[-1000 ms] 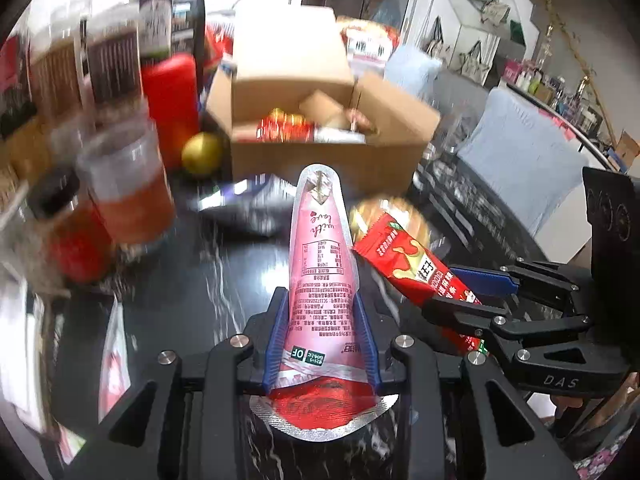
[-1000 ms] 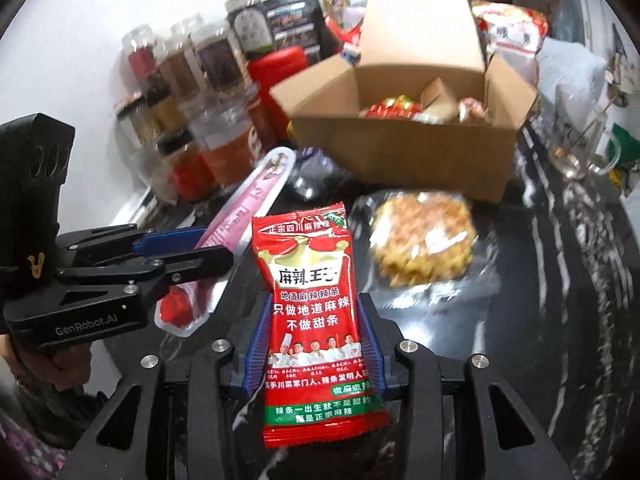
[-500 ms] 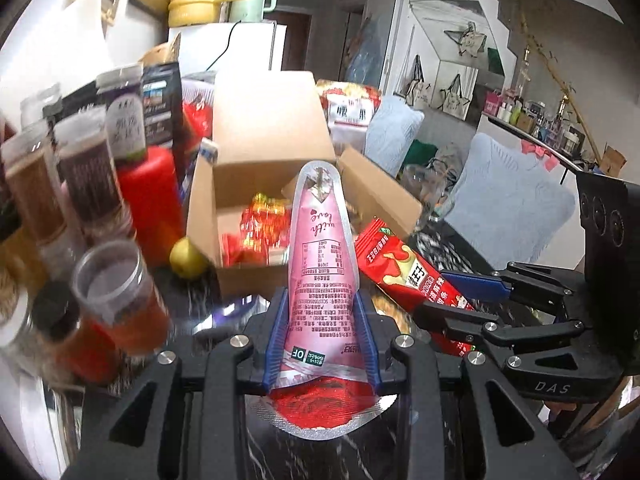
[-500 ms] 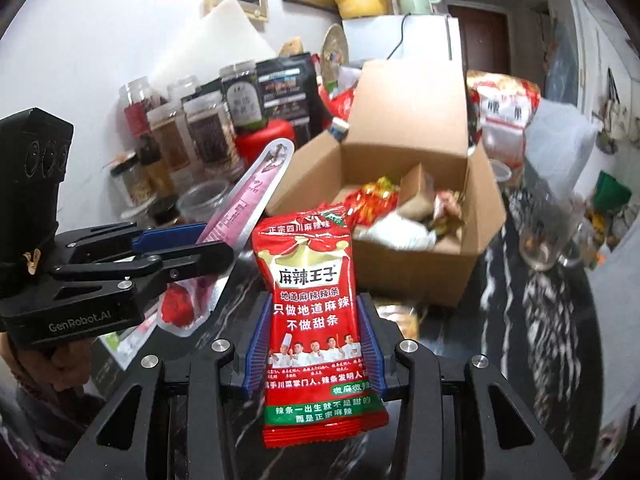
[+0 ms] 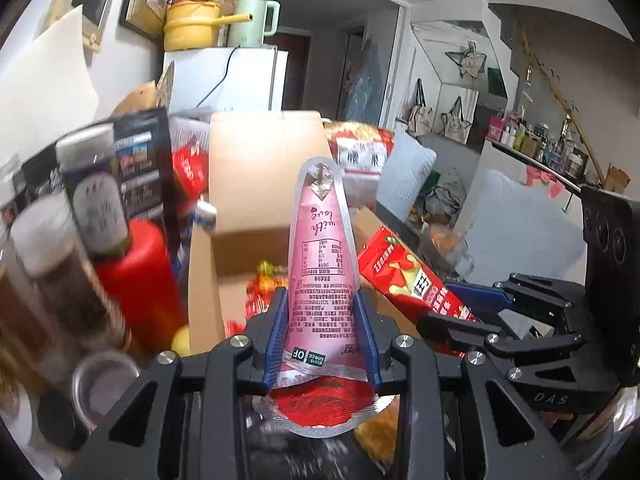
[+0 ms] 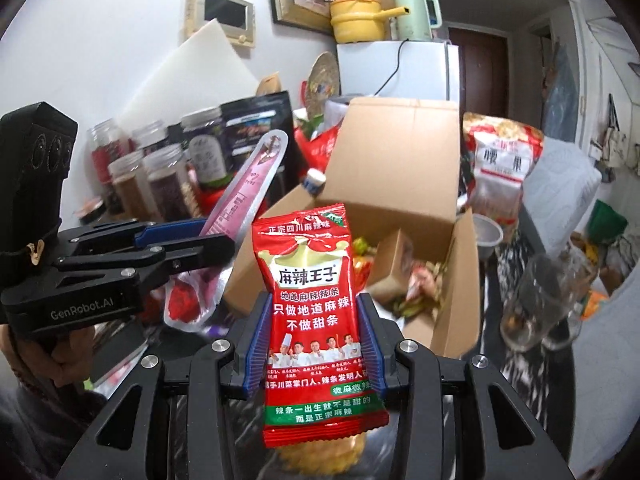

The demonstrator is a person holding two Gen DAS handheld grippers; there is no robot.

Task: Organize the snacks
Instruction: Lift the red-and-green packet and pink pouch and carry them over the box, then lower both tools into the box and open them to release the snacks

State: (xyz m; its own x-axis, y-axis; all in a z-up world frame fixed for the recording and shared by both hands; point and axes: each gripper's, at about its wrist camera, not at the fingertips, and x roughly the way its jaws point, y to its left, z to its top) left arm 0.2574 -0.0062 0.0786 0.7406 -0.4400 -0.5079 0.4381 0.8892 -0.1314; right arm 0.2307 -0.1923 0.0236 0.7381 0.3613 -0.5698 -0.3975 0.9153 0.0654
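Left gripper (image 5: 322, 340) clamps pink pouch (image 5: 322, 280) printed "with love". Right gripper (image 6: 316, 344) clamps red spicy-strip packet (image 6: 314, 300). Cardboard box (image 6: 400, 184) sits open ahead of both. Only the right view reveals "GenRobot.AI" lettering; only the left view shows "DAS".

glossy foil pouch (image 5: 320, 272), matt cardboard box (image 6: 396, 152)
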